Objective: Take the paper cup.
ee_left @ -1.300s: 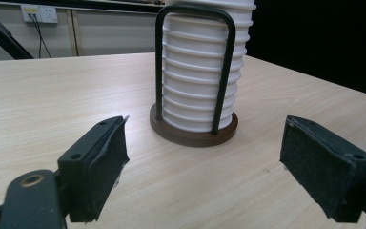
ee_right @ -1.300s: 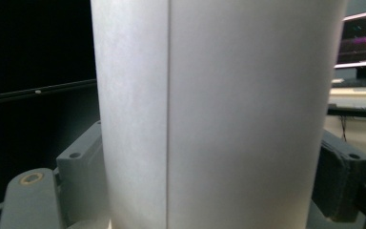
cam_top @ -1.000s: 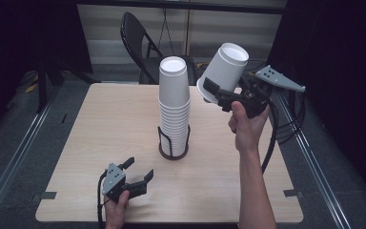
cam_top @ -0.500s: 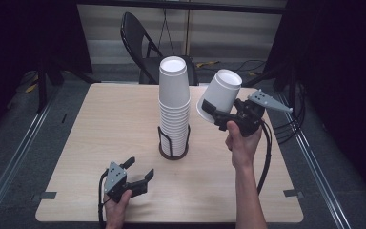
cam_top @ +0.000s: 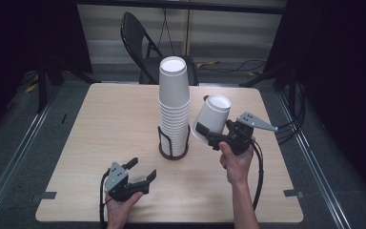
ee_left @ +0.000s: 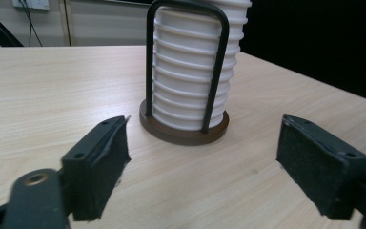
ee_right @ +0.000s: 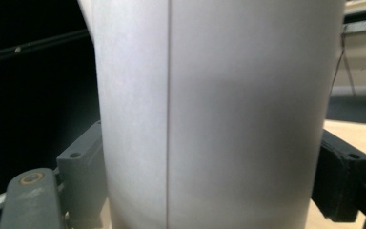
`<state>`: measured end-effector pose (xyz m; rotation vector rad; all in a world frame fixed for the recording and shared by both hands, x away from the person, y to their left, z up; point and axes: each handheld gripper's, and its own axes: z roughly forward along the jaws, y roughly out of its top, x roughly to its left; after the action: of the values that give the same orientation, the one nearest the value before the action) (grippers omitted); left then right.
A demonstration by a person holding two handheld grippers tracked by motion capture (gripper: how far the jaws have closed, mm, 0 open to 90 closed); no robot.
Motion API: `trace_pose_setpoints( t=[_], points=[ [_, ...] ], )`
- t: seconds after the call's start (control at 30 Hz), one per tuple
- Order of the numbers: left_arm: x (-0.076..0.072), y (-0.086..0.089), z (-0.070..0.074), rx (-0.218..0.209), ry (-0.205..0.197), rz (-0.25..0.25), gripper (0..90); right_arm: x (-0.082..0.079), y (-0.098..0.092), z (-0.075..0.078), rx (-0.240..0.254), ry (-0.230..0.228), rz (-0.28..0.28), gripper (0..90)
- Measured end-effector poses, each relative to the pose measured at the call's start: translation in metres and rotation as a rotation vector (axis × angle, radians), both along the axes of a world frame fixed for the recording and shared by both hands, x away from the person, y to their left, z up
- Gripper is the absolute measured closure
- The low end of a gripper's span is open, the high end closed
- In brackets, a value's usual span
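On pale wood table [cam_top: 100,119] — cup stack [cam_top: 174,107]; folding chair [cam_top: 140,45] behind

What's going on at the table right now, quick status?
Right tool shut on a single white cup, tilted, beside the cup stack. Left tool open, empty, low over table. Nothing blocking.

High view overhead, facing forward; left gripper view low, sharing cup stack [cam_top: 174,107] [ee_left: 193,71].
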<state>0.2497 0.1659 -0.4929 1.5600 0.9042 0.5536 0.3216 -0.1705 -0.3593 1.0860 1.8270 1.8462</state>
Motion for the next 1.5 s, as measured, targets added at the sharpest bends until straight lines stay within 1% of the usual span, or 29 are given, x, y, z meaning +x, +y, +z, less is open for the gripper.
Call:
trace_pose_setpoints(
  t=[0.03,0.07,0.2,0.33,0.37,0.47,0.5,0.53,0.57,0.63,0.67,0.77,0.8,0.83,0.87,0.9,0.93,1.0,1.03,1.13,1.17,1.2,1.23,1.3,1.33,1.37,1.4,1.47,1.5],
  points=[
    [0.0,0.0,0.0,0.0,0.0,0.0,21.0,0.0,0.0,0.0,0.0,0.0,0.0,15.5],
    [-0.001,-0.001,0.0,-0.005,-0.005,-0.002,23.6,-0.002,0.001,-0.006,0.002,0.015,0.006,15.5],
    [-0.002,-0.003,0.002,0.003,-0.029,0.01,22.5,-0.006,0.003,-0.013,0.011,0.029,0.013,15.5],
    [-0.002,-0.004,0.003,0.0,-0.039,-0.009,23.8,-0.012,0.007,-0.023,0.027,0.055,0.027,15.5],
    [-0.003,-0.004,0.004,-0.001,-0.042,-0.013,26.1,-0.013,0.008,-0.026,0.035,0.062,0.031,15.5],
    [-0.002,-0.006,0.005,-0.006,-0.041,-0.024,25.4,-0.015,0.009,-0.036,0.097,0.105,0.058,15.5],
    [-0.002,-0.008,0.005,-0.013,-0.046,-0.032,26.2,-0.017,0.011,-0.043,0.104,0.129,0.066,15.5],
    [-0.002,-0.008,0.005,-0.013,-0.046,-0.032,26.2,-0.017,0.011,-0.043,0.104,0.129,0.066,15.5],
    [-0.003,-0.008,0.005,-0.011,-0.051,-0.032,26.9,-0.02,0.013,-0.05,0.118,0.15,0.075,15.6],
    [-0.003,-0.009,0.005,-0.015,-0.05,-0.037,28.1,-0.021,0.013,-0.053,0.127,0.157,0.079,15.6],
    [-0.003,-0.01,0.005,-0.015,-0.05,-0.039,28.1,-0.022,0.015,-0.059,0.148,0.174,0.08,15.6],
    [-0.003,-0.013,0.005,-0.021,-0.048,-0.053,28.1,-0.023,0.016,-0.065,0.159,0.187,0.08,15.6],
    [-0.003,-0.015,0.006,-0.008,-0.041,-0.067,27.9,-0.025,0.018,-0.07,0.185,0.202,0.087,15.6],
    [-0.003,-0.015,0.006,-0.008,-0.041,-0.067,27.3,-0.026,0.018,-0.072,0.19,0.207,0.085,15.6],
    [-0.003,-0.016,0.006,-0.011,-0.042,-0.068,26.8,-0.027,0.018,-0.075,0.205,0.215,0.086,15.6],
    [-0.003,-0.018,0.007,-0.018,-0.045,-0.086,26.7,-0.028,0.018,-0.078,0.222,0.224,0.092,15.7],
    [-0.003,-0.018,0.007,-0.018,-0.045,-0.086,26.5,-0.028,0.018,-0.078,0.222,0.224,0.092,15.7],
    [-0.003,-0.02,0.007,-0.019,-0.04,-0.093,26.4,-0.03,0.019,-0.083,0.244,0.24,0.089,15.7],
    [-0.002,-0.021,0.007,-0.021,-0.042,-0.096,25.8,-0.03,0.019,-0.088,0.274,0.261,0.102,15.7],
    [-0.002,-0.023,0.007,-0.032,-0.042,-0.1,26.9,-0.031,0.02,-0.092,0.283,0.274,0.099,15.7],
    [-0.002,-0.024,0.007,-0.027,-0.046,-0.113,26.9,-0.032,0.02,-0.093,0.294,0.283,0.091,15.7],
    [-0.002,-0.024,0.007,-0.021,-0.057,-0.113,26.5,-0.033,0.02,-0.098,0.334,0.303,0.092,15.7],
    [-0.002,-0.026,0.007,-0.024,-0.055,-0.124,27.3,-0.035,0.02,-0.1,0.352,0.315,0.089,15.6],
    [-0.001,-0.028,0.008,-0.013,-0.069,-0.129,27.1,-0.037,0.02,-0.102,0.38,0.337,0.093,15.6],
    [-0.001,-0.029,0.008,-0.004,-0.071,-0.143,28.2,-0.037,0.02,-0.104,0.395,0.344,0.093,15.6],
    [-0.001,-0.031,0.008,-0.007,-0.074,-0.141,29.1,-0.038,0.02,-0.106,0.416,0.355,0.091,15.7],
    [0.0,-0.031,0.008,0.005,-0.08,-0.151,29.1,-0.038,0.02,-0.108,0.443,0.365,0.096,15.6],
    [0.0,-0.032,0.008,0.006,-0.084,-0.156,29.0,-0.036,0.018,-0.113,0.5,0.392,0.115,15.6],
    [0.0,-0.034,0.009,0.009,-0.09,-0.155,29.0,-0.036,0.018,-0.113,0.5,0.392,0.115,15.6]
  ],
)
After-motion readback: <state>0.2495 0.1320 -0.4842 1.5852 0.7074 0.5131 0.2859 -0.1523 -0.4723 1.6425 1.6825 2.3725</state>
